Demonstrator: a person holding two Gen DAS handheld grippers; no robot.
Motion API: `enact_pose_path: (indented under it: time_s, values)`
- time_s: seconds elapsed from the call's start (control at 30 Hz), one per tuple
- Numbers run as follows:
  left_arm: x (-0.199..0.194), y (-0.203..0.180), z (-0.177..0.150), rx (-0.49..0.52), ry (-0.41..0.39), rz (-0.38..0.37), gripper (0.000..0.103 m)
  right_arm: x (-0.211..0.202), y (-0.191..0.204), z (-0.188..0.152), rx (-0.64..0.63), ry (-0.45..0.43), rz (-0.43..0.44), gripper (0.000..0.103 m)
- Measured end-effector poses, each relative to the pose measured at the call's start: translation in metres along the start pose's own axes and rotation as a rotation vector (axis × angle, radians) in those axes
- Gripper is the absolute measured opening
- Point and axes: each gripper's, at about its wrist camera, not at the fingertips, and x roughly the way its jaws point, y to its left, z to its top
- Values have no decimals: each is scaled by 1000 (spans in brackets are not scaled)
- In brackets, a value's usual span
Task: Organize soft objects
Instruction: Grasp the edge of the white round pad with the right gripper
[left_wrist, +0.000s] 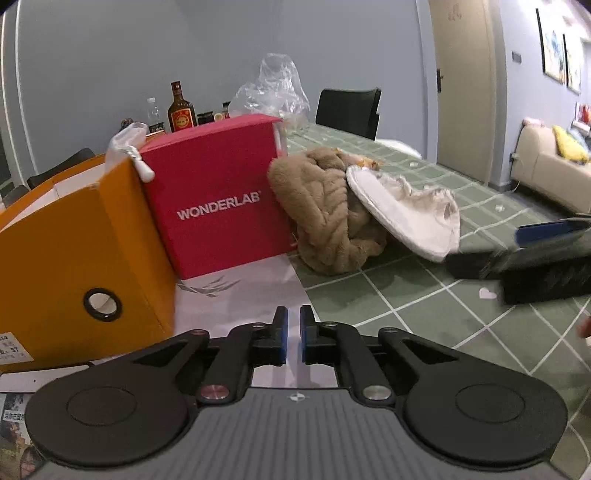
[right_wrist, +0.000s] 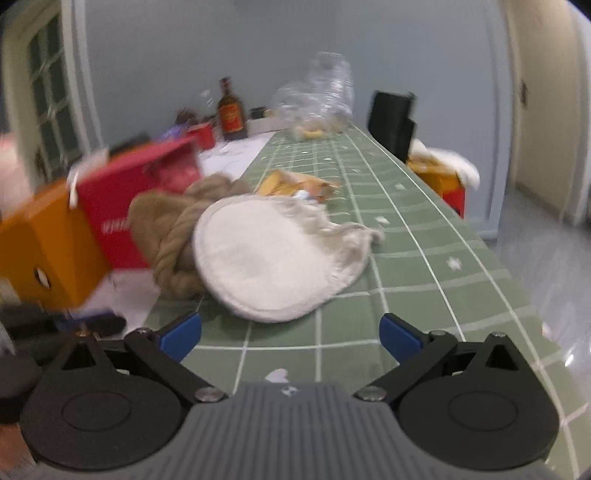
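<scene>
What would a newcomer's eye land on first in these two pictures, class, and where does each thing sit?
The bright red WONDERLAB box stands out first, upright at the table's left beside an orange box. Just right of it, on the green checked tablecloth, a brown plush heap lies with a white round cloth leaning over its right side. In the foreground the left gripper is shut on nothing, while the right gripper stands open before the white cloth.

The red WONDERLAB box (left_wrist: 218, 199) stands on the table. Touching its left side is an orange cardboard box (left_wrist: 81, 251); just right of it lies a crumpled brown plush blanket (left_wrist: 321, 210), with a white round cloth bag (left_wrist: 406, 218) leaning on that blanket. In front of the red box, the left gripper (left_wrist: 293, 334) has its blue-padded jaws nearly together, nothing between them. Behind the box stands a brown liquor bottle (left_wrist: 181, 109).
</scene>
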Motion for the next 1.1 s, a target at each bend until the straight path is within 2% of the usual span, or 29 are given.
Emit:
enact_pose_path:
  time_s: [0.13, 0.27, 0.37, 0.43, 0.5, 0.53, 0.57, 0.6, 0.63, 0.67, 0.7, 0.8, 0.87, 0.93, 1.0, 1.03, 1.1]
  values:
    - [-2, 2, -1, -4, -21, 1, 7, 17, 33, 3, -196, 16, -86, 100]
    - [-1, 0, 0, -4, -12, -18, 7, 38, 55, 9, -332, 19, -174, 100]
    - [0, -1, -4, -2, -4, -20, 7, 46, 63, 11, -396, -8, -233, 99]
    - [-1, -2, -7, -2, -2, -28, 7, 47, 64, 10, -411, -25, -238, 92]
    - [-1, -1, -9, -11, -1, -50, 7, 46, 63, 9, -399, -28, -219, 74]
    - [-1, -1, -10, -14, 0, -52, 7, 46, 61, 10, -382, -24, -212, 70]
    - [-1, 0, -10, -18, 1, -50, 7, 46, 61, 10, -371, -16, -213, 55]
    - [-1, 1, -10, -26, -2, -43, 7, 47, 61, 9, -369, 1, -230, 29]
    - [-2, 2, -10, -32, -8, -33, 7, 48, 60, 9, -371, 18, -240, 16]
    - [-4, 3, -10, -33, -15, -22, 7, 47, 60, 9, -367, 18, -244, 8]
    - [-5, 3, -10, -29, -23, -12, 7, 40, 56, 9, -342, -12, -233, 7]
    - [-9, 3, -10, -12, -44, 4, 7, 12, 37, 9, -160, -90, -114, 4]
    - [-10, 3, -9, -8, -49, 13, 7, -10, 19, 6, -22, -142, 17, 4]
    - [-10, 2, -10, 0, -47, 18, 7, -34, -7, 0, 143, -188, 210, 4]
    - [-10, 1, -11, 8, -44, 17, 7, -52, -26, -6, 250, -229, 352, 4]
    - [-10, 0, -11, 14, -45, 11, 7, -59, -39, -9, 310, -266, 419, 4]
    - [-11, 0, -11, 14, -55, 7, 7, -69, -56, -14, 381, -285, 484, 4]
